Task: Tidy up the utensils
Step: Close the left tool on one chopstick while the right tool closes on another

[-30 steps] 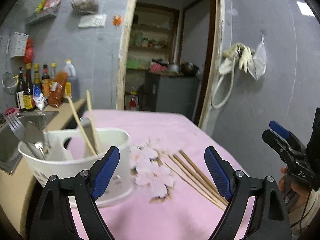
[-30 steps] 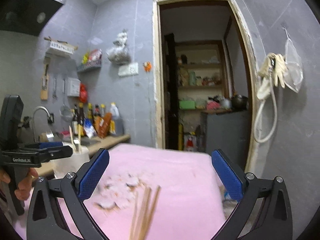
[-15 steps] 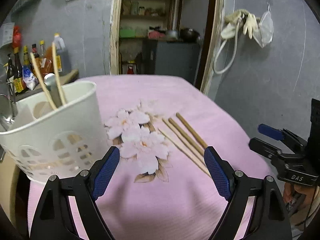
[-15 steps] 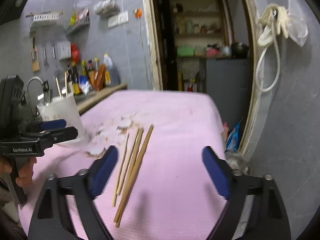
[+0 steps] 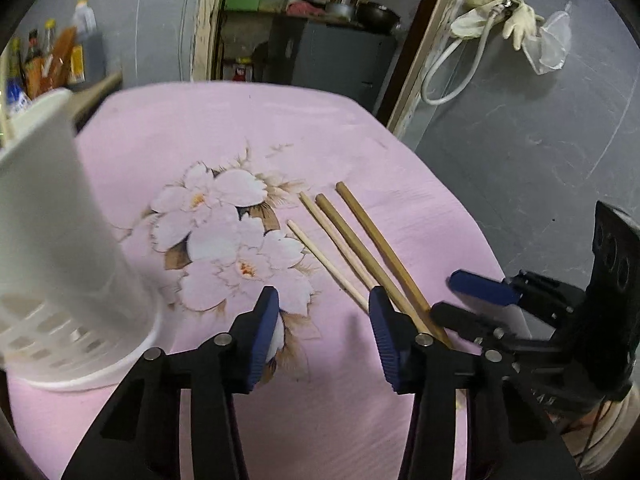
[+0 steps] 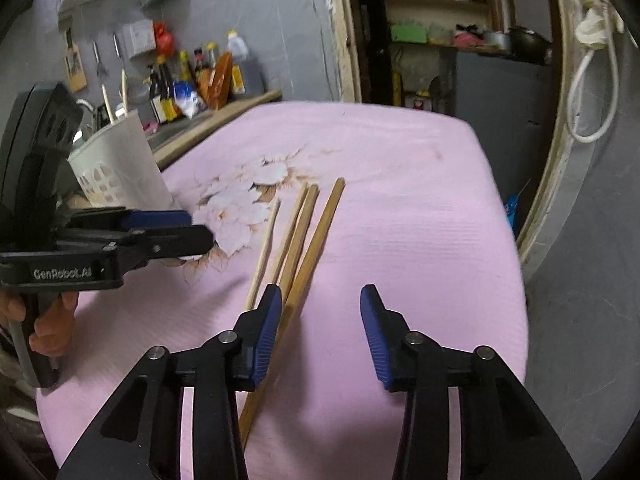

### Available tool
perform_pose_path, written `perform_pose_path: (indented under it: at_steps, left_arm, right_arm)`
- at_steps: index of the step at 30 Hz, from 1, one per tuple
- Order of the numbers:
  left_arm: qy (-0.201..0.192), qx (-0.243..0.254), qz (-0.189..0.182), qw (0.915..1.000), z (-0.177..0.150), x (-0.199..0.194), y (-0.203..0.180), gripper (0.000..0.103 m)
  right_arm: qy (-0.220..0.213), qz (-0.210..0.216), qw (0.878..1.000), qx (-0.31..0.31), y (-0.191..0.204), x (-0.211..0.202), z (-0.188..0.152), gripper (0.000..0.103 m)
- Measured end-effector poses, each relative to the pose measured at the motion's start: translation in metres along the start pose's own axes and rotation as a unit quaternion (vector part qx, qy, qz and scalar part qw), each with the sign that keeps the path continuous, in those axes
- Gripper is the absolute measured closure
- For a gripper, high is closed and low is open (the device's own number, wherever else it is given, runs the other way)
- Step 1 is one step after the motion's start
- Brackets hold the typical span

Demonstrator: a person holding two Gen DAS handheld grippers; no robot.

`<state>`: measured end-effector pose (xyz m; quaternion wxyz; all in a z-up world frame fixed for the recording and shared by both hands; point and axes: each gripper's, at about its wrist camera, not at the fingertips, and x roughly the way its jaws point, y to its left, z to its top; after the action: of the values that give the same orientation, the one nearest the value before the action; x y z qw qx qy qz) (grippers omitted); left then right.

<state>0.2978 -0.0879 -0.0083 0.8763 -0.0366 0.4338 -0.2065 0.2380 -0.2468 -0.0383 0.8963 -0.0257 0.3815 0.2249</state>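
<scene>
Both tongs are closing on nothing, the left gripper (image 5: 323, 320) and right gripper (image 6: 318, 318) angled down over four chopsticks (image 5: 352, 236) lying on the pink cloth (image 5: 224, 120), the white utensil basket (image 5: 52, 248) at nine o'clock.

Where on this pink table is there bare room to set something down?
Free: the pink cloth right of the chopsticks out to the table edge, and the far end toward the doorway. Crowded: between the white utensil basket and the chopsticks.

four chopsticks (image 5: 352, 236), one white basket (image 5: 60, 240)
</scene>
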Motion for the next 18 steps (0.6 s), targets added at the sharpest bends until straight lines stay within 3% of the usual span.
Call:
perform_pose_path:
  at_steps: [8,18]
  left_arm:
    - [0.025,-0.023,-0.015,0.9993,0.008,0.015,0.009,0.068]
    - [0.04,-0.047,-0.023,0.9978,0.023,0.029,0.012,0.082]
  right_arm:
    - [0.028,-0.027,0.998,-0.039,0.01,0.012,0.007,0.07]
    - [0.036,-0.054,0.996,-0.066,0.004,0.02,0.017,0.087]
